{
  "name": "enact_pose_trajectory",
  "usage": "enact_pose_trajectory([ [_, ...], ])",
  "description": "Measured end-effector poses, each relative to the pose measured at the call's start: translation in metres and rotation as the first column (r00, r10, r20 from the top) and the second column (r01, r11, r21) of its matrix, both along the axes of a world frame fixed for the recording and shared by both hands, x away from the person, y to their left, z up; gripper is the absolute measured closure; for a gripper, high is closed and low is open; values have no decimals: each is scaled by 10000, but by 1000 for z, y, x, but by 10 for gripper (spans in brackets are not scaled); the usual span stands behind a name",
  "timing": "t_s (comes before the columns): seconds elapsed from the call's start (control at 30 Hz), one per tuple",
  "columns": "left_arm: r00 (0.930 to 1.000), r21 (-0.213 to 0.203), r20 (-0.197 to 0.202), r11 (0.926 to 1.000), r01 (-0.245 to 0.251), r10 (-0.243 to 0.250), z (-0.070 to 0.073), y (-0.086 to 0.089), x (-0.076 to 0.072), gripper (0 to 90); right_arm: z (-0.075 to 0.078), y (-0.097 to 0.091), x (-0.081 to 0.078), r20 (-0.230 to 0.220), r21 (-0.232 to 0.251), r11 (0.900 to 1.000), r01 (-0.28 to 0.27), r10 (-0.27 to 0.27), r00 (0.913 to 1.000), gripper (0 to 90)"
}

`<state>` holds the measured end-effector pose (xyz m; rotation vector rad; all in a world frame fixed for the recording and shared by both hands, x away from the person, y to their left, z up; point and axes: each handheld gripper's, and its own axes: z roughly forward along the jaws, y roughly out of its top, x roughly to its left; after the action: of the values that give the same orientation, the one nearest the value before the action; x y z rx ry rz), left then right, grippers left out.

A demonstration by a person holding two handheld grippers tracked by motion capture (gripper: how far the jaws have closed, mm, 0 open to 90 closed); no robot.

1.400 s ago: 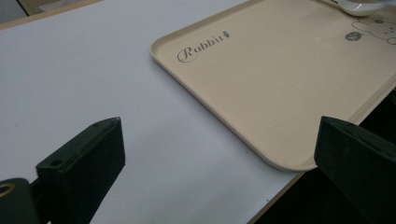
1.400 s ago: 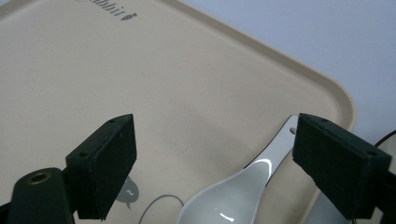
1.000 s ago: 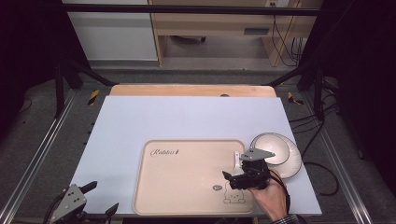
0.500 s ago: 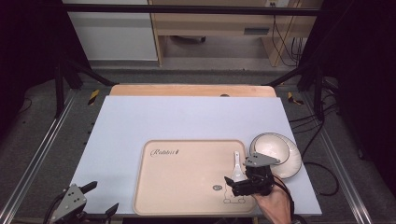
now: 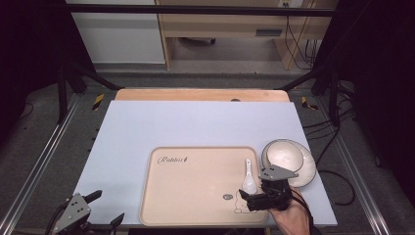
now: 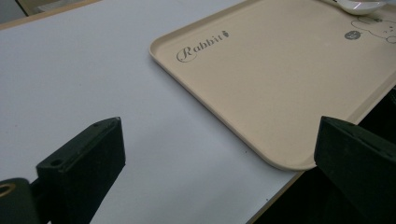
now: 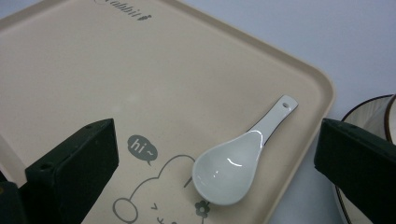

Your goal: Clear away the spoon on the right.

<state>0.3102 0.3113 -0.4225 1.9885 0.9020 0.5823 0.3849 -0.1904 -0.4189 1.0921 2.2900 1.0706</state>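
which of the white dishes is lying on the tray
The small white ceramic spoon: it lies bowl-up on the beige plastic tray near its right edge. The white bowl and the white plate under it sit on the table, beside the tray.

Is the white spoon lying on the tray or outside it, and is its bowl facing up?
On the tray. The spoon lies flat near the tray's right edge, hollow side up, between the open right gripper's jaws, untouched.

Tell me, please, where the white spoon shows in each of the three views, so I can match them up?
High view: the spoon lies on the tray, near its right edge, just ahead of the right gripper.
Left gripper view: top right corner, cut off by the frame.
Right gripper view: centre, between the open jaws.
Shared landmark: the "Rabbit" lettering.
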Motion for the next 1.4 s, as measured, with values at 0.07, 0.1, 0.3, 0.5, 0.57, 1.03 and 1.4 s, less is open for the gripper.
enact_pose_trajectory([
  [0.07, 10000, -3, 1, 10000, -3, 3, 0, 0, 0, 15, 0, -2, -2, 53, -19, 10000, -2, 2, 10000, 1],
  [0.1, 10000, -3, -1, 10000, -3, 3, 0, 0, 0, 15, 0, -2, -3, 48, -36, 10000, 26, -26, 10000, 1],
  [0.3, 10000, 11, -7, 10000, 9, -9, 0, 0, 0, 15, 1, -7, -7, 120, -67, 9997, 239, -238, 9996, 1],
  [0.5, 10000, -5, 4, 10000, -9, 9, 0, 0, 0, 15, 1, -11, -11, 174, -68, 9993, 360, -358, 9992, 1],
  [0.57, 10000, -8, -1, 10000, -5, 5, 0, 0, 0, 15, 1, -13, -12, 143, -54, 9991, 412, -411, 9991, 1],
  [1.03, 10000, -11, 3, 10000, -12, 12, 0, 0, 0, 15, 1, -25, -24, 246, -44, 9960, 887, -886, 9958, 1],
  [1.4, 10000, 3, -1, 10000, -6, 6, 0, 0, 0, 15, 0, -38, -35, 250, 100, 9927, 1198, -1200, 9925, 1],
])
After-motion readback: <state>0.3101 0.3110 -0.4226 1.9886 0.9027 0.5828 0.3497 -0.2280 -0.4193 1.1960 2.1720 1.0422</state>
